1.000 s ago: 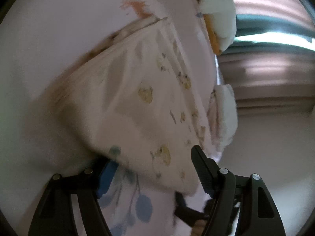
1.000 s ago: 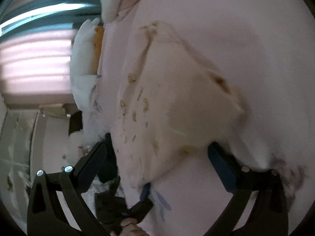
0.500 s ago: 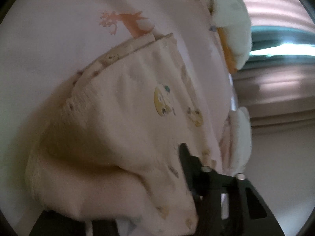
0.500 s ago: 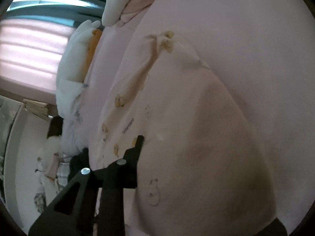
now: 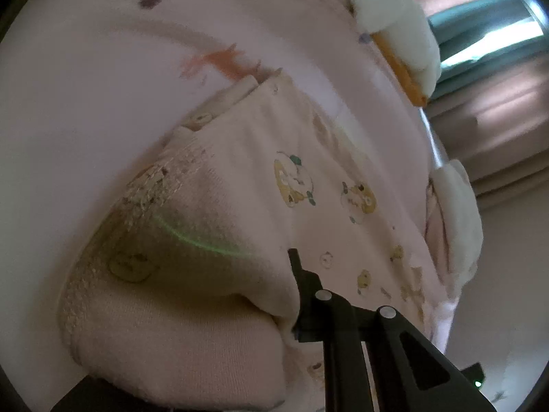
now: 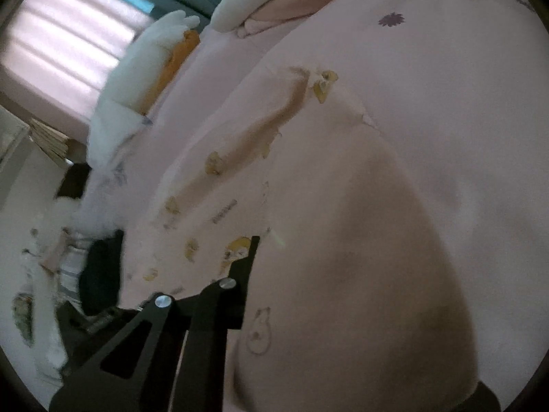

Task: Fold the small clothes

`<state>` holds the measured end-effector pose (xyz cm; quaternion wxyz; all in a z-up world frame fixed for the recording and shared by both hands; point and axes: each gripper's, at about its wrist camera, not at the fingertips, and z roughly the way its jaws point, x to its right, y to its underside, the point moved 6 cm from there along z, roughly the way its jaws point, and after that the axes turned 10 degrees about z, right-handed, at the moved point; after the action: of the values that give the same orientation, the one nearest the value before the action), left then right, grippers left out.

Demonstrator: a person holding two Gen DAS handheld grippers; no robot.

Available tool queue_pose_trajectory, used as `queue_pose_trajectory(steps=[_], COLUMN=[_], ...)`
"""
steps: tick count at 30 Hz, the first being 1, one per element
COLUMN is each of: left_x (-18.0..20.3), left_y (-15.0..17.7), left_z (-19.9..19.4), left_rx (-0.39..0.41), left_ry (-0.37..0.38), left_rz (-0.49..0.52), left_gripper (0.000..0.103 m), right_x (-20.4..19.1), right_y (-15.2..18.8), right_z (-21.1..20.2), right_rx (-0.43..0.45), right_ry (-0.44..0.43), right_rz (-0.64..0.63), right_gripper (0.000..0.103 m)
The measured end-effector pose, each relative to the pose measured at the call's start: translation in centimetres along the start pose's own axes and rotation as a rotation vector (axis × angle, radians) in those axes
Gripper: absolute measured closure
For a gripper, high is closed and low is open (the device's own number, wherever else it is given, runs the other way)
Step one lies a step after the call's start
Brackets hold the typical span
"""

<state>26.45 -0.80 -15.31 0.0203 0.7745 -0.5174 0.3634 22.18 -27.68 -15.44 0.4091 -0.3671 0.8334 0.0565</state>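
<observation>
Both grips are on! The left hand-held gripper (image 5: 291,295) has just been closing and now pinches a bunched edge of the small cream garment (image 5: 260,185), the cloth draped over one finger. Over on the other side, the right hand-held gripper (image 6: 271,274) is clamped on the same garment (image 6: 343,226), fabric swelling over its far finger. The piece lies on the pink bedsheet (image 5: 85,79), near the plush toy (image 5: 401,31). It looks like the lift for a fold; next, both edges need carrying across together, evenly, without slipping.
</observation>
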Motion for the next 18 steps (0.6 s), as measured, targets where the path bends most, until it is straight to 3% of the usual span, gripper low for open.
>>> queue_pose_trajectory(steps=[4, 13, 18], left_x=[-0.9, -3.2, -3.2], left_y=[2.0, 9.6, 12.1], left_z=[-2.2, -9.9, -12.2], left_rx=[-0.012, -0.022, -0.001], left_ry=[0.009, 0.037, -0.01], left_rz=[0.006, 0.07, 0.15], left_gripper=[0.088, 0.089, 0.089], right_x=[0.7, 3.5, 3.8], right_y=[1.3, 8.1, 11.8], right_z=[-1.5, -7.9, -11.0], right_rx=[-0.039, -0.111, -0.103], right_ry=[0.001, -0.021, 0.04], right_rz=[0.022, 0.013, -0.102], right_gripper=[0.092, 0.09, 0.089])
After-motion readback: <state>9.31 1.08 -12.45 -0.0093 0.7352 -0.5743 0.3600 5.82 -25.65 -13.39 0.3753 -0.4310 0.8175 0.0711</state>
